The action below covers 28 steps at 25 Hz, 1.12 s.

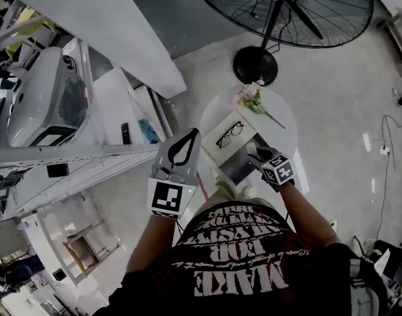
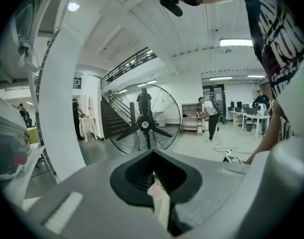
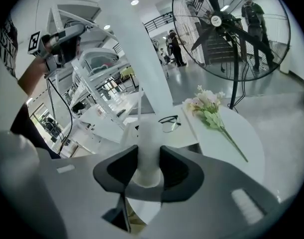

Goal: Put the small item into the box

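1. Two tools in use: right gripper pinches a smooth white cylinder over the dark-walled open box on the round white table.
2. Jaws of left gripper are closed on a thin flat pale strip.

Desk is white and round. Glasses have black frames. Flowers are pale pink and white with green leaves. Fan is black. Small item is white. Right tongs and left tongs are grey with black pads and black-and-white square markers. Shirt is black with white lettering. Floor is light grey.
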### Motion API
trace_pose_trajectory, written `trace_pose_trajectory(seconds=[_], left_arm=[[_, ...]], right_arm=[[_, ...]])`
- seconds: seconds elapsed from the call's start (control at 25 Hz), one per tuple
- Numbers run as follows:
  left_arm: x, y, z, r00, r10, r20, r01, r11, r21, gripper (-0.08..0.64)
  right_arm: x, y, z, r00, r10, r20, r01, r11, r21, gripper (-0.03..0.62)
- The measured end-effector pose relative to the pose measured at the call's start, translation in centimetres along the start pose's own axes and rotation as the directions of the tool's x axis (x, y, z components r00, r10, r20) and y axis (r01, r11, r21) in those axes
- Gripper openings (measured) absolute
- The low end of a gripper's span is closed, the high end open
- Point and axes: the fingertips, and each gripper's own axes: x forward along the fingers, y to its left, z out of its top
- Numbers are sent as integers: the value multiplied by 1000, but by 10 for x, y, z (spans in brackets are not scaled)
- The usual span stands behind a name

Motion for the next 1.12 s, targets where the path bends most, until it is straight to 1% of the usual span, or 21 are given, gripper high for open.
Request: trace_pose_trajectory(seconds=[0.12,0.28,0.4,0.56,0.68,0.84,0.92,1.0,1.12], left_arm=[[5,2,3,1000,-12,6,12,1000,13,2],[9,2,-6,1000,-22,-21,22,1000,8,2],[11,1,-12,999,-28,-43,29,1000,4,2],[11,3,-17,998,-21,-53,21,1000,-12,2],[9,3,-21,998,-16,-63,15,1000,-26,2],[2,1,-19,998,-11,-63,11,1000,-1,2],[-1,0,-18,997,-5,-71,5,1000,4,2],[-5,-4,-17,997,0,-76,1,1000,8,2],[-11,-11,-11,997,4,-71,-3,1000,21,2]], right_arm=[[14,-9,-14,999,-7,-40,8,1000,13,163],[30,-21,-36,994,-17,-105,19,1000,23,163],[40,-23,-45,990,-7,-139,11,1000,29,163],[52,-31,-59,980,-13,-201,21,999,37,164],[62,-36,-73,967,-22,-253,30,999,27,164],[70,-36,-79,958,-9,-285,20,999,36,172],[72,-35,-82,957,-11,-292,18,1000,23,173],[73,-33,-84,957,-13,-290,17,1000,14,198],[71,-28,-81,961,-13,-277,18,1000,16,273]])
